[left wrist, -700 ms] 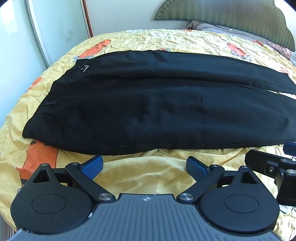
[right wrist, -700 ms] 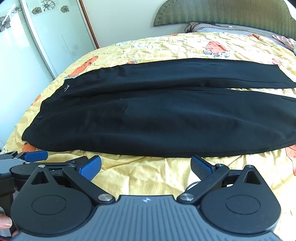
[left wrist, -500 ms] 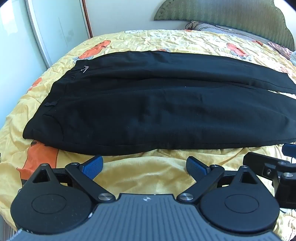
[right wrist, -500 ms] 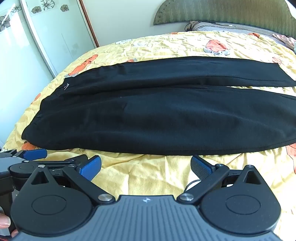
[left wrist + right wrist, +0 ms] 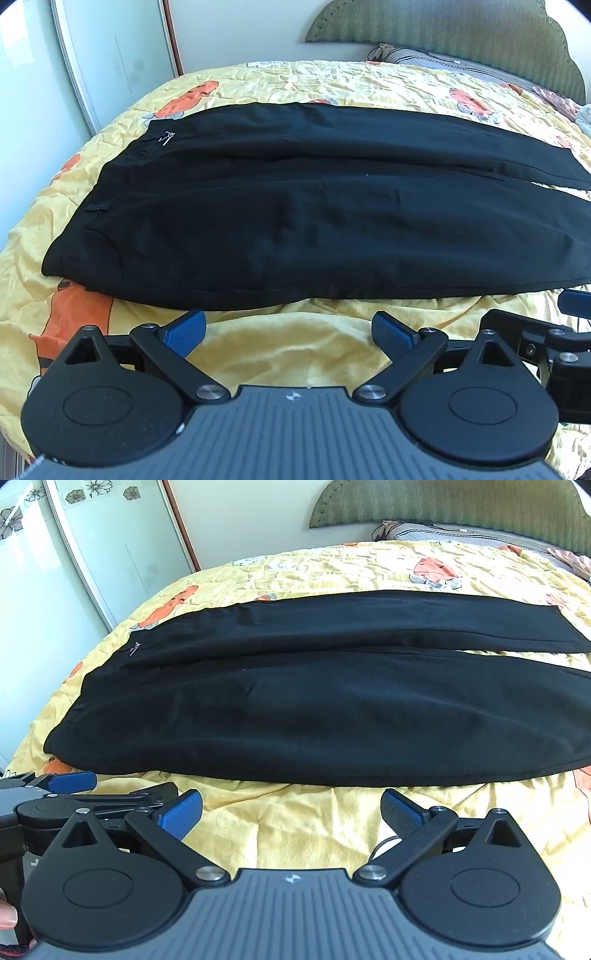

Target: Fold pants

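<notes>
The black pants [image 5: 295, 221] are soft, matte cloth, lying flat and lengthwise across a crumpled yellow quilt [image 5: 295, 343] printed with orange figures; the waistband is toward nine o'clock and the two long legs run toward three o'clock. A tiny white mark near the waist is too small to read. The left gripper [image 5: 288, 328] and right gripper [image 5: 291, 810] hover level over the quilt at six o'clock of the pants, each spread wide and holding nothing, their ribbed blue pads [image 5: 184, 328] short of the cloth's near edge.

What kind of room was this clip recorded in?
Most likely a bedroom: black pants lie on a bed with a yellow quilt, a green padded headboard and sliding wardrobe doors behind.
</notes>
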The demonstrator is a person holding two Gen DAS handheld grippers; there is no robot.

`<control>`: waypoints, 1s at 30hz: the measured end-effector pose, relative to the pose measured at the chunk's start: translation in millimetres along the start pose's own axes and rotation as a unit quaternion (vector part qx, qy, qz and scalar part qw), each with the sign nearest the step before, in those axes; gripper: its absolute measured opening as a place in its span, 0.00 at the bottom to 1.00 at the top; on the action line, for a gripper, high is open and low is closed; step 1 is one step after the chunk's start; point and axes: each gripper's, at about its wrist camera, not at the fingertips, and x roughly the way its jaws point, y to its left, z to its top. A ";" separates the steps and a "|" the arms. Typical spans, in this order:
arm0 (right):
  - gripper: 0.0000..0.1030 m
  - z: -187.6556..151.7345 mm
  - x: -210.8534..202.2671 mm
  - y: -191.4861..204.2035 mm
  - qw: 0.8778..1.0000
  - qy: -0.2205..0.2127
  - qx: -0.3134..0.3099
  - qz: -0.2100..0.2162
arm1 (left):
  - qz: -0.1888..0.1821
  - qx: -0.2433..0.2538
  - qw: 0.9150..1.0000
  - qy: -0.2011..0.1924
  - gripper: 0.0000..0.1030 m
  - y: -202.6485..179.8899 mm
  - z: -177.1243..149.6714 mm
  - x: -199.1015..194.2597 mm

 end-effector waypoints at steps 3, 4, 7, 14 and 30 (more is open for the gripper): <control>1.00 0.2 -0.2 0.1 1.000 0.000 0.000 0.000 | 0.001 0.002 1.000 0.001 0.95 -0.8 -0.1 0.0; 1.00 0.0 0.0 0.3 1.000 0.001 0.000 0.000 | 0.000 0.003 1.000 0.002 0.95 -1.0 0.0 -0.2; 1.00 -0.6 -0.3 0.3 1.000 0.002 -0.005 0.001 | 0.000 0.006 1.000 0.004 0.95 -1.0 0.3 1.6; 1.00 -4.8 0.5 5.3 1.000 0.000 -0.017 -0.004 | -0.002 0.003 1.000 0.007 0.95 -0.2 -0.4 4.6; 1.00 -3.4 0.0 1.4 1.000 0.003 -0.013 0.000 | -0.001 0.006 1.000 0.008 0.95 -2.2 -3.2 5.3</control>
